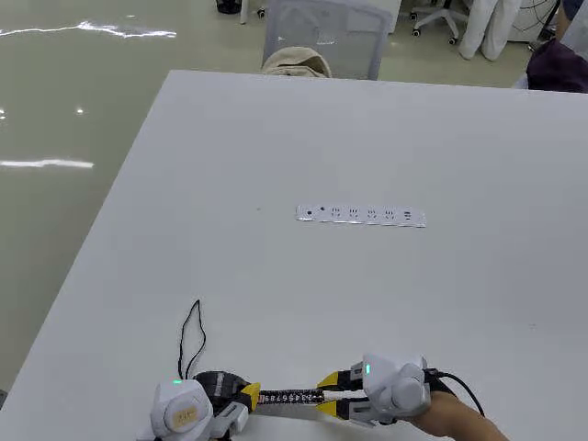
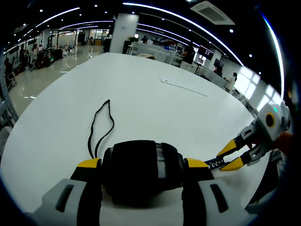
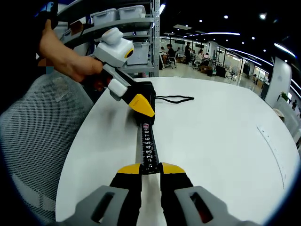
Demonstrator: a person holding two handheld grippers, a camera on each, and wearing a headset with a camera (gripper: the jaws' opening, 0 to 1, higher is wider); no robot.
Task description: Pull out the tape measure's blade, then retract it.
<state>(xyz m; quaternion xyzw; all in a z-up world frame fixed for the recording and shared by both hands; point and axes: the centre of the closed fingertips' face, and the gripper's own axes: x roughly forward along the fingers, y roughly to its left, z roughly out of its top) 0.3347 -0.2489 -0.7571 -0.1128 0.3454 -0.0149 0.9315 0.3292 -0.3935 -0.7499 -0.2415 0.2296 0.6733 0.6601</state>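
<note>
The left gripper clamps the round black tape-measure case; its numbered blade runs to three o'clock, apparently pinched by right gripper.

Two tools — left tool, right tool — one tape measure, one power strip, one table.

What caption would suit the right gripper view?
Right gripper pinches the blade drawn from the case the left gripper holds.

The white table bears a power strip and a black cord loop.
</note>
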